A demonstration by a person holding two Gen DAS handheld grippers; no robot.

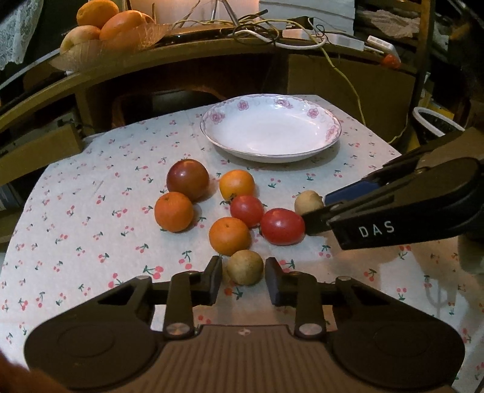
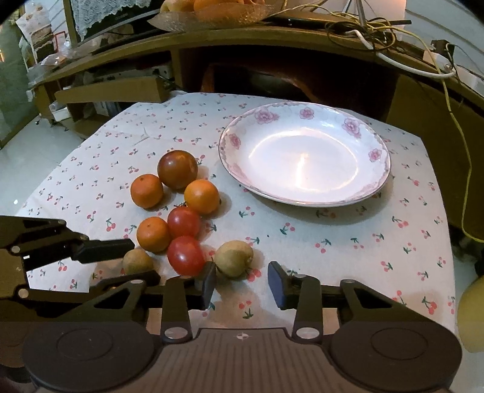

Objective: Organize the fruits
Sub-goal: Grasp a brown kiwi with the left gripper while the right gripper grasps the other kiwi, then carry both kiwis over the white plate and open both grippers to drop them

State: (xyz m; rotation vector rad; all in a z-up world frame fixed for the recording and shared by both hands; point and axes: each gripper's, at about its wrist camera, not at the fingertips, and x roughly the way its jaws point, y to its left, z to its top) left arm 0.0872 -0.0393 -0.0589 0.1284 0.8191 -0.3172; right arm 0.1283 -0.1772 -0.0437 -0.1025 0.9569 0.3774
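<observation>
On the cherry-print cloth [image 1: 90, 193] lies a cluster of fruit: three oranges [image 1: 174, 211], two red tomatoes [image 1: 282, 226] and a dark red round fruit [image 1: 187, 180]. My left gripper [image 1: 243, 281] is shut on a small brown fruit [image 1: 245, 267] at the cluster's near edge, still resting on the cloth. A second small brown fruit [image 2: 234, 258] sits between the fingertips of my right gripper [image 2: 243, 284], close to the left finger, with a gap showing to the blue-padded right finger [image 2: 276, 282]. The white flowered plate [image 2: 381, 157] behind holds nothing.
A wooden shelf behind the table carries a glass bowl of oranges [image 1: 106, 39] and tangled cables [image 1: 272, 27]. A white basket [image 1: 432, 121] stands off the table's right side. The cloth falls away at the table edges on both sides.
</observation>
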